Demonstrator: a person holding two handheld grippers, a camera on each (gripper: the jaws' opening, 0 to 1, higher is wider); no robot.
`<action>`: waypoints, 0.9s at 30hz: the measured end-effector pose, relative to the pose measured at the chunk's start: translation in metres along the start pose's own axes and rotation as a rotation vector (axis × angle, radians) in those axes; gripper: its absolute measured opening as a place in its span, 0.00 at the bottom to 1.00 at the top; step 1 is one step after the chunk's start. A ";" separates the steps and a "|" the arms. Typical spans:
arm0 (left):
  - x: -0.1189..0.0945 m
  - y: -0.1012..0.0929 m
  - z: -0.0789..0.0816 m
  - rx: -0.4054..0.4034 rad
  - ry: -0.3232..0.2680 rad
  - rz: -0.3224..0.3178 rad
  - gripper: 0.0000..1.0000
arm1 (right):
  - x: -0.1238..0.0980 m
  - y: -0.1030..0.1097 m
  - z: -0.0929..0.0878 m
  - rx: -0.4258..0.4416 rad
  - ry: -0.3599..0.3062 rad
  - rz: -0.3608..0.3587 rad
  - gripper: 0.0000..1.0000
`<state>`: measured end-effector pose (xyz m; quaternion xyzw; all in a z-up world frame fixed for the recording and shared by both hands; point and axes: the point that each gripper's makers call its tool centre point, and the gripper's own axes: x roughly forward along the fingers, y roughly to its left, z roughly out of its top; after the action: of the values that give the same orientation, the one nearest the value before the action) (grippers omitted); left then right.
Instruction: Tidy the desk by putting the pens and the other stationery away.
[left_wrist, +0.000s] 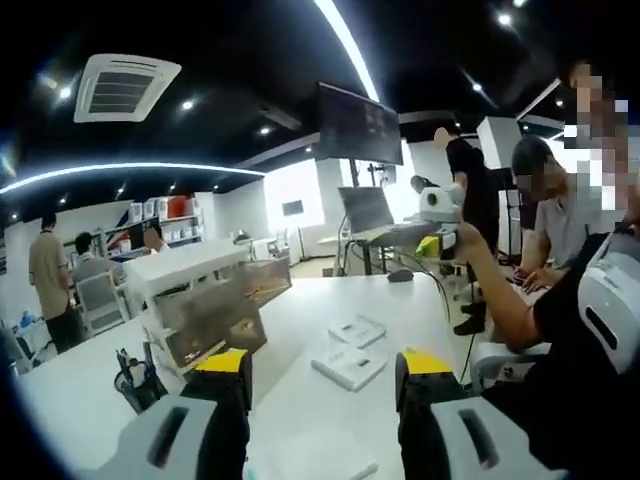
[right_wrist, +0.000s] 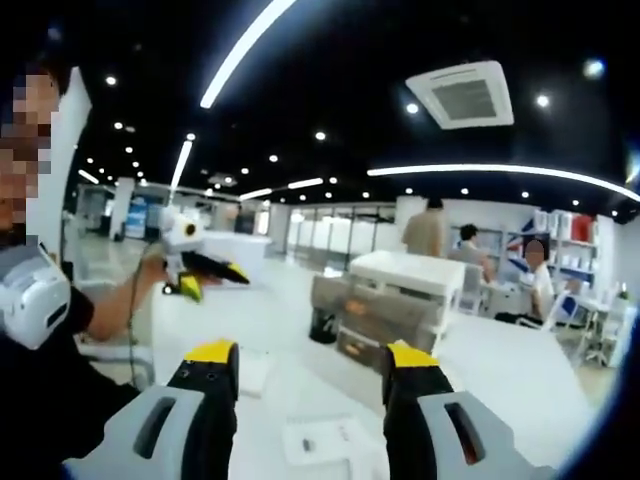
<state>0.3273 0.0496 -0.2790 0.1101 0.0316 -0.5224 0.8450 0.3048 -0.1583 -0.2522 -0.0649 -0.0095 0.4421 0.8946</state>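
Left gripper view, left to right: a black pen holder (left_wrist: 135, 380) stands at the near-left of the white bench (left_wrist: 300, 310); beside it rises a drawer organiser (left_wrist: 215, 300) with translucent fronts and a white top; two white pads (left_wrist: 350, 352) lie flat mid-bench, well apart from the organiser. The left gripper (left_wrist: 322, 385) hovers above the bench with jaws released and nothing between them. At far right the right gripper (left_wrist: 432, 232) is held aloft in the person's hand, well above the bench. Right gripper view: the left gripper appears at the left in the raised hand; the right gripper's own jaws stand parted and empty over the bench, with a pad below and the organiser ahead. No pens can be made out; the holder's contents are too small to tell. Risk, as a judgement: both grippers ride high and far from the stationery, so a hasty descent could nudge the thin flat pads aside or knock the light holder over.
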 end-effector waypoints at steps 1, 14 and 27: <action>0.006 -0.002 -0.002 0.003 0.016 -0.012 0.58 | -0.001 -0.001 -0.001 0.001 0.001 -0.002 0.55; 0.049 -0.014 -0.034 0.038 0.137 -0.069 0.55 | -0.005 -0.003 -0.003 -0.005 0.011 0.000 0.54; 0.090 -0.023 -0.065 0.066 0.191 -0.116 0.45 | -0.007 -0.004 -0.006 -0.006 0.019 0.001 0.53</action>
<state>0.3510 -0.0246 -0.3614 0.1850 0.1012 -0.5584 0.8023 0.3039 -0.1668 -0.2573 -0.0718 -0.0024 0.4420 0.8941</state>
